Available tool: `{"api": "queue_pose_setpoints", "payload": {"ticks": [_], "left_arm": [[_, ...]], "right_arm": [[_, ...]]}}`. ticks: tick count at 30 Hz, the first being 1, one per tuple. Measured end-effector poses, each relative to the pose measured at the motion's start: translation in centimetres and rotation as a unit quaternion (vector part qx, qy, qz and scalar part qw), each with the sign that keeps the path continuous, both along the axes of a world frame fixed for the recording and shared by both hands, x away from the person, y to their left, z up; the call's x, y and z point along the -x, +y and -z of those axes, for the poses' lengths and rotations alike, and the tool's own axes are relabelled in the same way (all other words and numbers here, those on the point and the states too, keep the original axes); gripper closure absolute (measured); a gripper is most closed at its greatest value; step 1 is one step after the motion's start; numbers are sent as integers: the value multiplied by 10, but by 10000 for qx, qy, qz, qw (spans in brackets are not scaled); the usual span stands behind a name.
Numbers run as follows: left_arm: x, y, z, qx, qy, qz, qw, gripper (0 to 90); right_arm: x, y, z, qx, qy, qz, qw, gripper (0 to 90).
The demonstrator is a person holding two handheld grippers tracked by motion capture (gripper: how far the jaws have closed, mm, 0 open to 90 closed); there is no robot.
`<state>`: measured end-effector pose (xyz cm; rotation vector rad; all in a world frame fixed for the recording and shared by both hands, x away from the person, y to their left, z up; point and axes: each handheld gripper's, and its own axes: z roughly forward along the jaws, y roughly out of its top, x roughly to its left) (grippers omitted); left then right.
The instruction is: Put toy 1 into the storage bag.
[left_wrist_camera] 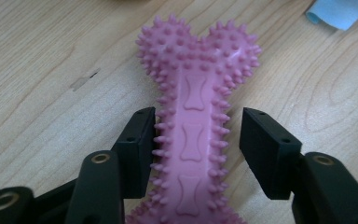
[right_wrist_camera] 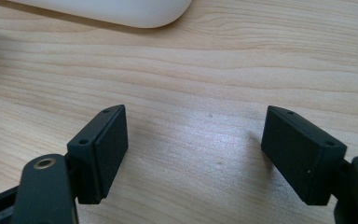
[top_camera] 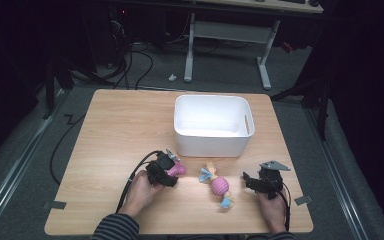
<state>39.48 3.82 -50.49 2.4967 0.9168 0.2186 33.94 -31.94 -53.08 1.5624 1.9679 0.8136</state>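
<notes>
Light wooden table [top_camera: 115,125] carrying white rectangular plastic bin [top_camera: 212,125] at far centre. Pink spiked rubber bone toy [left_wrist_camera: 193,126] flat on tabletop, between left gripper [left_wrist_camera: 196,140] jaws: left pad touching spikes, right pad just clear. Right gripper [right_wrist_camera: 193,149] jaws wide apart over bare wood.

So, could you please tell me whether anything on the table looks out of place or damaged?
Nothing stands out. The pink spiky bone toy lies flat between the left claw's open jaws, the candy-shaped toy lies intact beside it, and the white bin stands upright.
</notes>
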Motion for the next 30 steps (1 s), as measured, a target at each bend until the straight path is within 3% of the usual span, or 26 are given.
{"api": "queue_pose_setpoints", "payload": {"ticks": [6, 16, 23, 30], "left_arm": [[1, 1, -1, -65, -110, 0, 9999, 556], [4, 1, 0, -34, -243, 132, 9996, 589], [4, 2, 0, 22, -226, 131, 9997, 592], [5, 4, -4, 235, -149, 145, 9995, 592]], "right_arm": [[0, 0, 0, 11, -12, -16, 10000, 231], [0, 0, 0, 11, -12, -16, 10000, 231], [0, 0, 0, 9, -10, -10, 10000, 231], [0, 0, 0, 11, -12, -13, 10000, 231]]}}
